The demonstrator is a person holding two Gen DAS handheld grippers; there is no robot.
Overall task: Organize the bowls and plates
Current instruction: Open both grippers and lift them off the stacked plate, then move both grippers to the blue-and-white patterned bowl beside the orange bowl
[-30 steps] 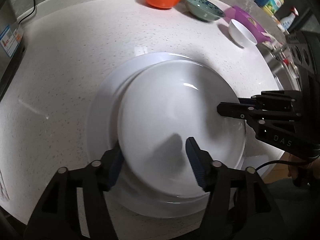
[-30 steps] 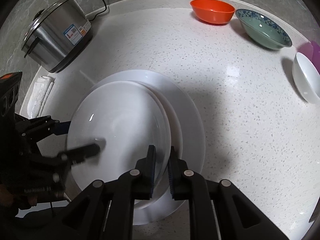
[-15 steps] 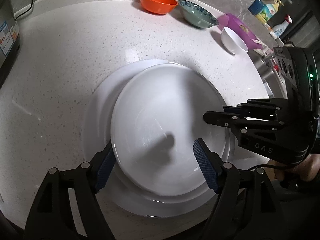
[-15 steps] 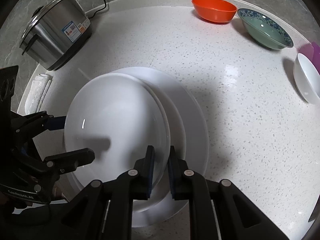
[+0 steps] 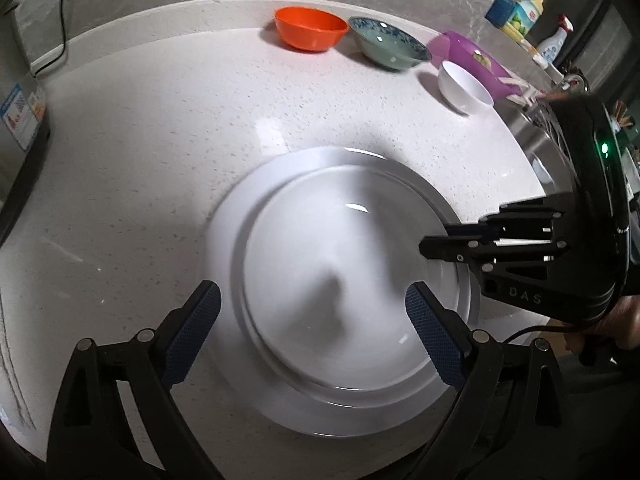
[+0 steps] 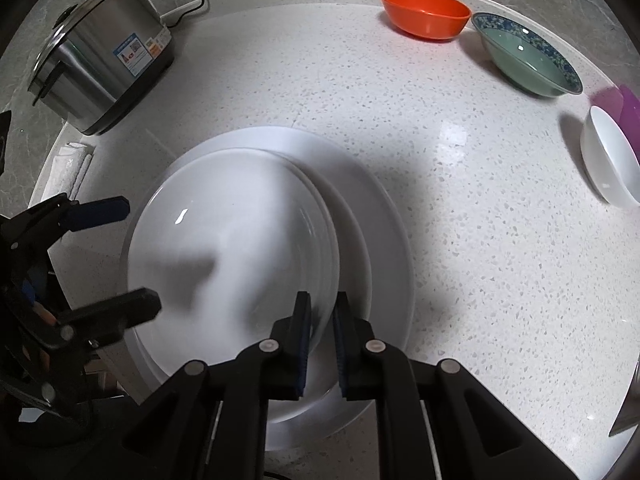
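Right gripper (image 6: 320, 336) pinches top plate (image 6: 240, 248) rim at 5 o'clock; left gripper (image 5: 312, 332) opening, empty. Centre plate on stack (image 6: 384, 216), then let go.

1. The left gripper (image 5: 312, 320) is black with triangular cut-out linkages, silver pivot screws and blue ribbed pads (image 5: 430, 340).
2. The right gripper (image 6: 322, 344) matches it; its body carries "DAS" lettering, a green light and a black cable.
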